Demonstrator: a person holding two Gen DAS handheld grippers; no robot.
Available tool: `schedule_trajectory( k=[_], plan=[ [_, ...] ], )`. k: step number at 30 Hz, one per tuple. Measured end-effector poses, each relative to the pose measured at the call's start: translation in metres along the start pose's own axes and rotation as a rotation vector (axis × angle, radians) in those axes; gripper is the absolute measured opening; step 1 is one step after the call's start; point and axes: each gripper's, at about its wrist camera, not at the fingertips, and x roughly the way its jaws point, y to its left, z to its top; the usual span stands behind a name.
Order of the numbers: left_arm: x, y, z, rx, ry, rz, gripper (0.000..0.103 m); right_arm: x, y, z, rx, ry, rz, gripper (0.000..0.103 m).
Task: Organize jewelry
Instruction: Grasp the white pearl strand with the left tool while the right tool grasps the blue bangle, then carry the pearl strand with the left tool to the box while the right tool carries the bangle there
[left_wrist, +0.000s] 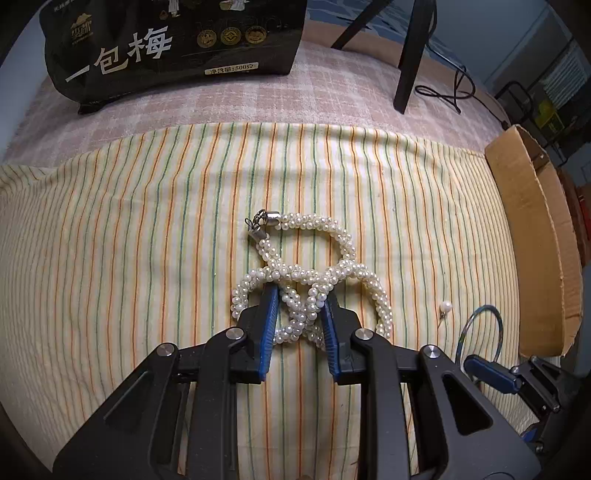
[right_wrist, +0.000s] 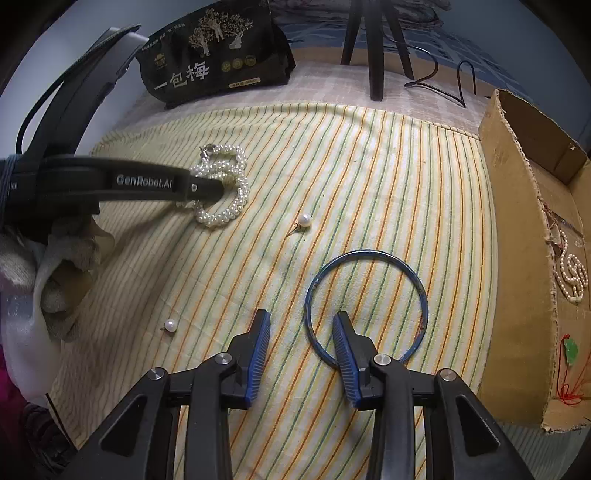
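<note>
Two grippers at work: one over the pearls, one over the bangle, with loose jewellery on the yellow striped cloth (right_wrist: 369, 177)
Brown cardboard box (right_wrist: 517, 258): stands open at the right edge of the cloth; a string of small pearls (right_wrist: 572, 273) and a green pendant on red cord (right_wrist: 570, 349) already lie inside
Black snack bag with white characters (left_wrist: 166, 44): at the far side, well apart from the work
Thin blue metal bangle (right_wrist: 365, 306): flat on the cloth, near the box
White twisted pearl necklace with silver clasp (left_wrist: 310, 273): heaped in loops at the cloth's middle, clasp at the far end
Two loose white pearl drops: one (right_wrist: 304, 220) between necklace and bangle, one (right_wrist: 170, 325) nearer the left edge
Risk: the necklace is bunched, so a pinch on one strand could drag the loops along and tangle them or let them slip; the pearl drops look likely to roll if nudged
Left gripper (left_wrist: 299, 295): partly open, jaws straddling the near loops, seemingly touching beads but not clamped
Right gripper (right_wrist: 301, 319): open wide, holding nothing; its right finger sits over the bangle's near rim
</note>
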Motion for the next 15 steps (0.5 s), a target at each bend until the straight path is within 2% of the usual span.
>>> schedule_trajectory(
  k=[4, 6, 8, 10, 15],
  plan=[
    [0.001, 0.001, -0.002, -0.005, -0.027, 0.006, 0.014, 0.000, 0.003, 0.000, -0.025, -0.010, -0.024, 0.034],
    [0.000, 0.005, -0.003, -0.024, -0.029, 0.001, 0.008, 0.001, 0.006, -0.001, -0.045, -0.017, -0.048, 0.026],
    [0.000, 0.009, -0.003, -0.047, -0.028, -0.014, 0.007, 0.001, 0.006, -0.001, -0.063, -0.023, -0.073, 0.011],
    [-0.002, 0.013, -0.005, -0.060, -0.028, -0.023, 0.007, 0.000, 0.004, -0.002, -0.063, -0.026, -0.080, 0.004],
    [-0.006, 0.015, -0.007, -0.066, -0.033, -0.028, 0.007, -0.002, 0.001, -0.002, -0.050, -0.033, -0.065, 0.001]
  ],
)
